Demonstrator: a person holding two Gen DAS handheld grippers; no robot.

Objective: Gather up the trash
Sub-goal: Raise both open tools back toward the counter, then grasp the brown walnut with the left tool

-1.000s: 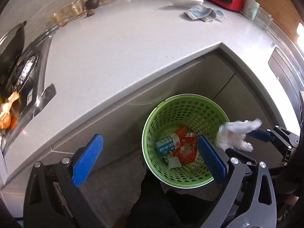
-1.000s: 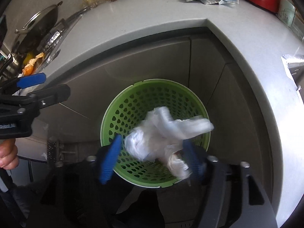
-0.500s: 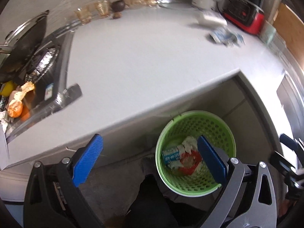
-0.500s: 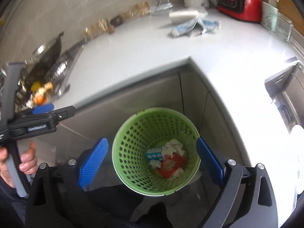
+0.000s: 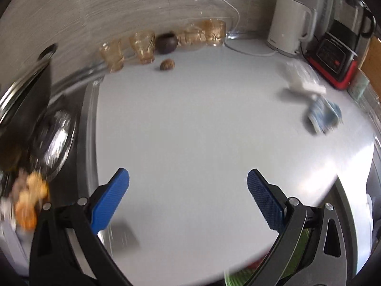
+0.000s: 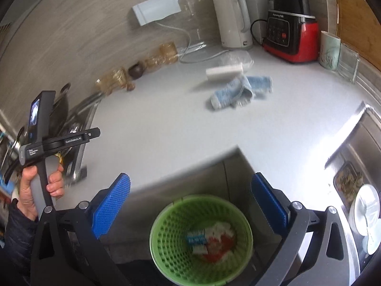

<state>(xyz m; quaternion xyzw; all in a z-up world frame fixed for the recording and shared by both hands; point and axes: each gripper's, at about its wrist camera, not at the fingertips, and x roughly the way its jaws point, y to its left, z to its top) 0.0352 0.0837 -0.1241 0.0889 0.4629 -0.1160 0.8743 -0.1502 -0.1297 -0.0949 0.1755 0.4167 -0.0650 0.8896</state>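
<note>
Right gripper (image 6: 190, 205) empty, jaws opening wide above green basket (image 6: 166, 217). Left gripper (image 5: 188, 196) apart, empty. Crumpled blue-white wrapper (image 6: 240, 91) lay ahead on desk (image 6: 166, 128), long axis crosswise, nearer right gripper.

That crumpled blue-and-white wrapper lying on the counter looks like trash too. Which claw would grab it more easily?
Probably the right claw. Its jaws are opening with nothing between them, and the blue-and-white wrapper lies nearly straight ahead of it. The left claw is open and empty too, but the wrapper sits far off to its right side.
</note>
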